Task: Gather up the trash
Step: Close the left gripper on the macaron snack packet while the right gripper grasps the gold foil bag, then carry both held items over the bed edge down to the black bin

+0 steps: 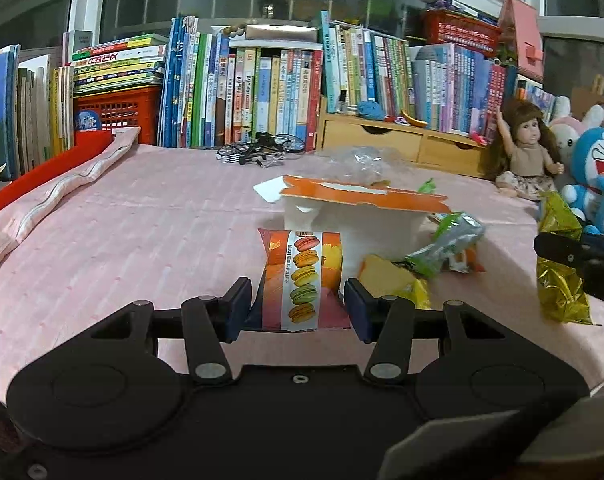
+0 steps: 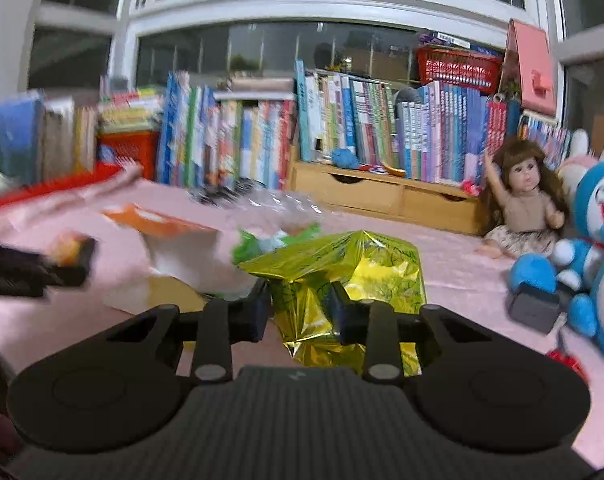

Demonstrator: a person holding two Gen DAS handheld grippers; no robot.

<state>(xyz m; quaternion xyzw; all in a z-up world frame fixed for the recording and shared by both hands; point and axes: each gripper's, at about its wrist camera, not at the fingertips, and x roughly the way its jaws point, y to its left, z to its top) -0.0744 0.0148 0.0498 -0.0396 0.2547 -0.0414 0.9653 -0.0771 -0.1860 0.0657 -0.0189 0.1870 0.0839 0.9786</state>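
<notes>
Beyond the carton (image 1: pixel 354 216), bare pink cloth (image 1: pixel 141 216)

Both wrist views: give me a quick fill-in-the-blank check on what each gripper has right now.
1. The left gripper is closed on a box printed with ____.
2. The right gripper pinches a crumpled ____ foil wrapper.
3. The doll sits beside a blue ____ toy.

Missing words: macarons; gold; plush

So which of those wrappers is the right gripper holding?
The gold foil wrapper, crumpled and shiny, pinched in the right gripper. The macaron packet sits in the left gripper, and the green wrapper lies loose on the bed.
</notes>
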